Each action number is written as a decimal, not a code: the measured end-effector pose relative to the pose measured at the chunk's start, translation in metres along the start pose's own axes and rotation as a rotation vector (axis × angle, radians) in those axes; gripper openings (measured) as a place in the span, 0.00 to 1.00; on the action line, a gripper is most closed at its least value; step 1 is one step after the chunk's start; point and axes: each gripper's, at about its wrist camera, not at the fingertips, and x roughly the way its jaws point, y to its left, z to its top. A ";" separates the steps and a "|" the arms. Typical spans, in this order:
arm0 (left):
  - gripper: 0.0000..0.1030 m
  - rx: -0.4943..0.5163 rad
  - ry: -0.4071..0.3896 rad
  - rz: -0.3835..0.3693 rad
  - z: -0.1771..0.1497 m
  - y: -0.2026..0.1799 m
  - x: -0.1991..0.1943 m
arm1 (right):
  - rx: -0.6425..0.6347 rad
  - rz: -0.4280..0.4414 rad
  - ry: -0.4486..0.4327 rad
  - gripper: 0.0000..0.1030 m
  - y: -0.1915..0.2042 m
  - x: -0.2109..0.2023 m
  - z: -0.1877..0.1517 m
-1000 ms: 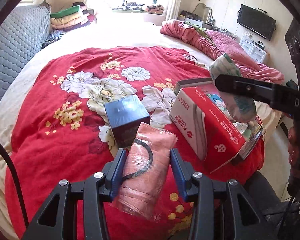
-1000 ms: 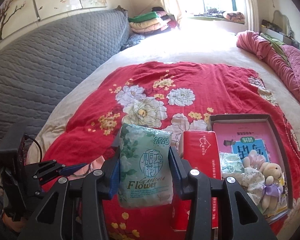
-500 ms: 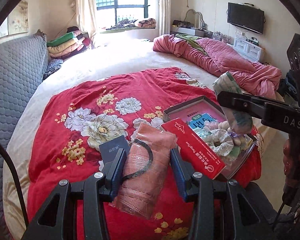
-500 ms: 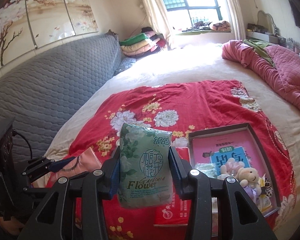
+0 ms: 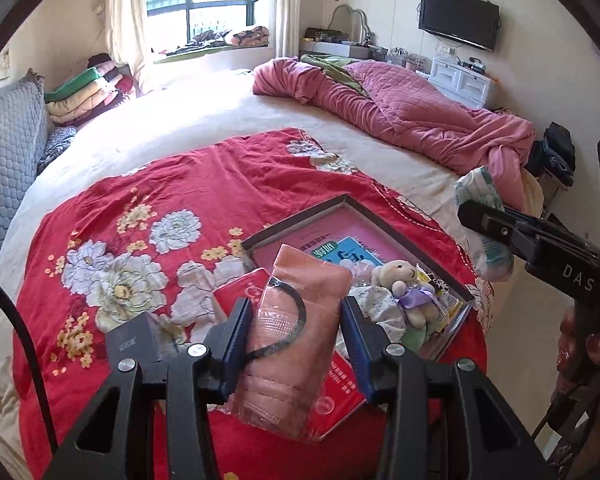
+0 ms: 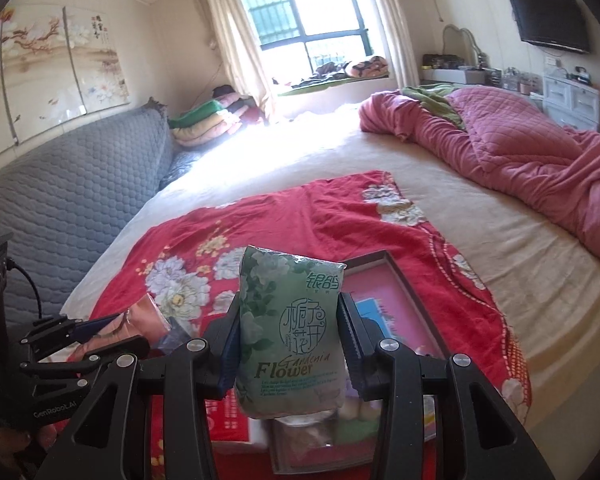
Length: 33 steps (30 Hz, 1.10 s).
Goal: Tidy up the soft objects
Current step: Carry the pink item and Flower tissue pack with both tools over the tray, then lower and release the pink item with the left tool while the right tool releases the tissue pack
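A pink pack of masks, soft and crinkly in clear plastic with a black ear loop showing, sits clamped between the blue-padded jaws of the left gripper, which stand partly apart to the pack's width. It hangs in the air over the near edge of a shallow grey-rimmed tray on the bed. A green tissue pack, plump, glossy and printed with white flowers, is pinched the same way by the right gripper, jaws part-open around its sides, held upright above the tray's near end.

The step in hand looks like the carry: both soft packs are lifted and poised near the tray, neither yet set down. The next move probably calls for lowering each pack into a free part of the tray, then easing the jaws apart so the pliable wrapping slips out without dragging.

Inside the tray lie a pink printed card, a small cream teddy bear in a lilac bow, and a crumpled white floral cloth. A flat red box rests against the tray's near-left side, partly under the mask pack, and a dark cube-shaped box stands further left. All sit on a red bedspread with pale peony prints, spread over a cream bed, with a rumpled pink quilt beyond.
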 end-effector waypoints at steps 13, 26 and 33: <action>0.44 -0.026 0.167 -0.031 0.000 -0.042 0.111 | 0.028 -0.197 0.081 0.43 -0.073 0.045 -0.026; 0.45 -0.056 0.188 -0.072 -0.007 -0.039 0.134 | 0.046 -0.230 0.224 0.46 -0.093 0.115 -0.047; 0.45 -0.050 0.194 -0.078 -0.011 -0.043 0.138 | 0.058 -0.216 0.250 0.47 -0.095 0.132 -0.052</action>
